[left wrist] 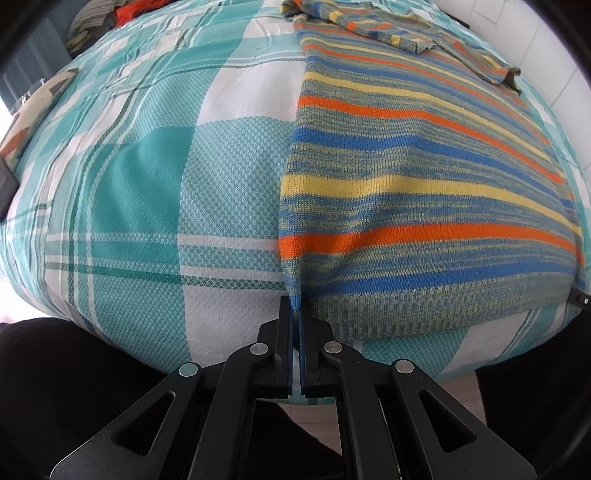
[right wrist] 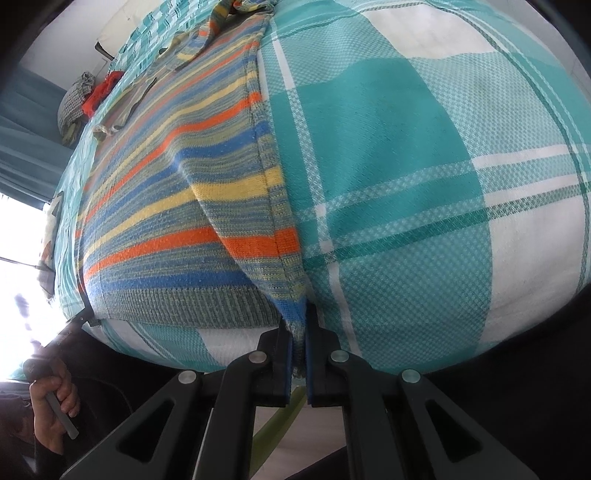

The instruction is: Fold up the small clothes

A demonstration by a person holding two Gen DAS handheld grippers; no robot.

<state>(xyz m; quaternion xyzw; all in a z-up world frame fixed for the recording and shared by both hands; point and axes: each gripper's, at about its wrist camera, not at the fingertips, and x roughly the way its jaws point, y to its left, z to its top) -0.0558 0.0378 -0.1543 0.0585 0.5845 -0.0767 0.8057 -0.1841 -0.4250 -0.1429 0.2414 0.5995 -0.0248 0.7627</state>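
A striped knit sweater [left wrist: 424,184] in blue, orange, yellow and grey-green lies flat on a teal and white plaid bedcover [left wrist: 147,166]. Its sleeves are folded in over the chest at the far end. My left gripper [left wrist: 295,314] is shut on the sweater's near left hem corner. My right gripper [right wrist: 298,325] is shut on the near right hem corner of the sweater [right wrist: 177,184], and the cloth rises in a ridge to the jaws. Both corners sit at the near edge of the bed.
A pile of other clothes [left wrist: 107,18] lies at the far left corner of the bed, also in the right wrist view [right wrist: 85,103]. A patterned cushion [left wrist: 29,114] sits at the left edge. The person's hand [right wrist: 51,406] holds the left gripper's handle.
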